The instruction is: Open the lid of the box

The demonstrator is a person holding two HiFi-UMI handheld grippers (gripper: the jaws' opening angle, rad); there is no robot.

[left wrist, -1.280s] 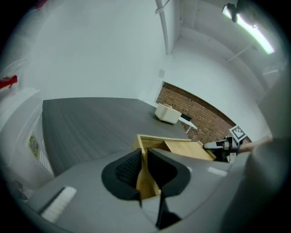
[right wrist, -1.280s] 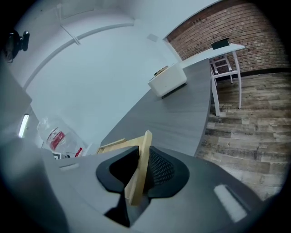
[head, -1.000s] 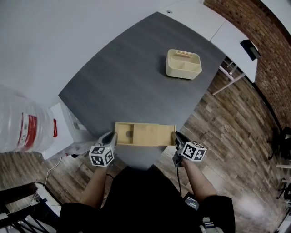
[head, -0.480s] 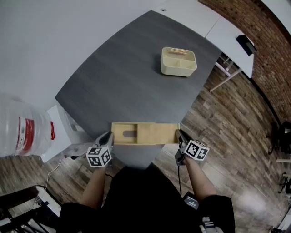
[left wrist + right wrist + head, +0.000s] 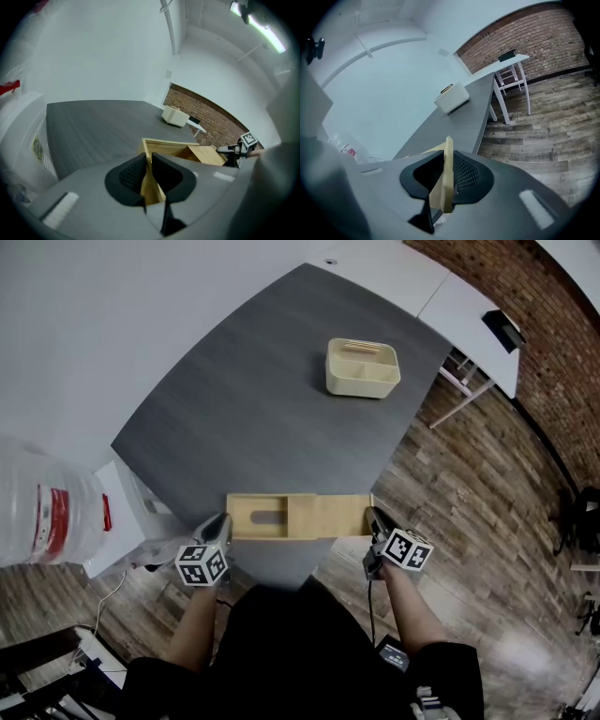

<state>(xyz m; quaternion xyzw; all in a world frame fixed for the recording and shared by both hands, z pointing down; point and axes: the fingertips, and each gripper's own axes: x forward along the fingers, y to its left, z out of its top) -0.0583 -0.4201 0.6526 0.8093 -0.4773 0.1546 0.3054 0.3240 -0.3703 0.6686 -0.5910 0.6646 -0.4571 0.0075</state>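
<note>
A light wooden box (image 5: 255,518) with a sliding lid (image 5: 326,517) lies at the near edge of the dark grey table (image 5: 262,399). The lid stands partly drawn to the right, and the box's left part shows open inside. My left gripper (image 5: 221,519) is shut on the box's left end wall (image 5: 149,164), which sits pinched between the pads of the left gripper (image 5: 146,176). My right gripper (image 5: 373,515) is shut on the lid's right end; in the right gripper view the thin board (image 5: 447,159) stands edge-on between the right gripper (image 5: 444,180) pads.
A cream divided caddy (image 5: 362,367) sits far back on the table. A big water bottle (image 5: 42,512) and a white unit (image 5: 122,521) stand left of the table. A white desk (image 5: 459,306) is at back right, with wooden floor (image 5: 469,502) to the right.
My right gripper has drawn the lid a little further right, so the box's open part has widened. The left gripper has kept its hold on the box's end.
</note>
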